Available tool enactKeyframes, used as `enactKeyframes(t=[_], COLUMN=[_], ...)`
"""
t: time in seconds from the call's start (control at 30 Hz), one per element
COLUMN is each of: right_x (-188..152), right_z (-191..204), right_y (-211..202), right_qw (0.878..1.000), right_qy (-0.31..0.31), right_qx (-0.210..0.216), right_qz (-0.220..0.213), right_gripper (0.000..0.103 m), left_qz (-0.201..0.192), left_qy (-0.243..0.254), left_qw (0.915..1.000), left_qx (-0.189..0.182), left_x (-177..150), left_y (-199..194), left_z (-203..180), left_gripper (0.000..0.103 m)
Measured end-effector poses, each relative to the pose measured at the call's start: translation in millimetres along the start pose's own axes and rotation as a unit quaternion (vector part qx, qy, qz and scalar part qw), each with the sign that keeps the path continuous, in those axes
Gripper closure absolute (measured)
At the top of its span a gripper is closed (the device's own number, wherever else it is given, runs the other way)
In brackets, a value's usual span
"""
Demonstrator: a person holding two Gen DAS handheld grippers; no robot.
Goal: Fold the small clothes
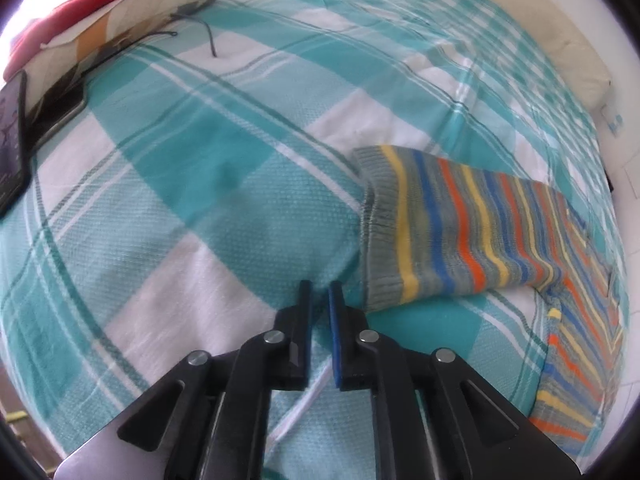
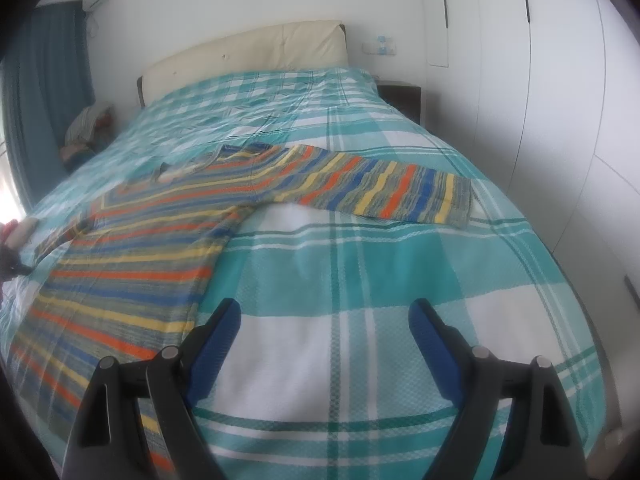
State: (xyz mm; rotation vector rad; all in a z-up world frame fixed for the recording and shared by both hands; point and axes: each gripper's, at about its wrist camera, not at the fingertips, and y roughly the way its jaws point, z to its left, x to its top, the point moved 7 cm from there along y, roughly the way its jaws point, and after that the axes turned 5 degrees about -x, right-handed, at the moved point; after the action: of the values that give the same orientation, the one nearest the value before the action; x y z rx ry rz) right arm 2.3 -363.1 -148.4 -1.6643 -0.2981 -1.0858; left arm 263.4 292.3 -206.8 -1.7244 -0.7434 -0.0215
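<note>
A striped sweater (image 2: 160, 236) in grey, blue, orange and yellow lies spread flat on the bed, one sleeve (image 2: 384, 192) stretched out to the right. In the left wrist view its other sleeve (image 1: 452, 232) lies to the right, cuff toward me. My left gripper (image 1: 319, 288) is nearly shut with a narrow gap, empty, just left of that cuff and low over the bedspread. My right gripper (image 2: 324, 312) is wide open and empty, above the bedspread to the right of the sweater's hem.
The bed has a teal and white checked cover (image 2: 360, 272) and a cream headboard (image 2: 248, 52). A pillow with red cloth (image 1: 100, 12) and a dark phone (image 1: 12, 132) lie at the left. White wardrobes (image 2: 540, 100) stand right of the bed.
</note>
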Motion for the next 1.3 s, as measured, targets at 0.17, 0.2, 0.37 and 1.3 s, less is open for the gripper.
enactKeyframes(t=[0.17,0.2,0.37,1.3], right_x=[0,0,-3,-3], right_z=[2,3,9,1], right_y=[6,7,6,9], right_qw=[1.0,1.0,1.0,1.0], right_qy=[0.0,-0.002,-0.025,-0.012], right_qx=[0.003,0.003,-0.01,-0.028], right_qz=[0.006,0.007,0.007,0.007], right_gripper=[0.018,0.018,0.018,0.018], left_qz=[-0.057,-0.056,-0.018,-0.117], left_qy=[-0.038,-0.042,-0.043,0.058], left_qw=[0.9963,0.9957,0.9967,0.9914], left_qx=[-0.053,-0.061,-0.066,-0.008], left_x=[32,39,54,1], left_y=[-18,-14,26,-63], left_z=[2,-1,-25,-37], left_gripper=[0.022,0.021,0.04,0.01])
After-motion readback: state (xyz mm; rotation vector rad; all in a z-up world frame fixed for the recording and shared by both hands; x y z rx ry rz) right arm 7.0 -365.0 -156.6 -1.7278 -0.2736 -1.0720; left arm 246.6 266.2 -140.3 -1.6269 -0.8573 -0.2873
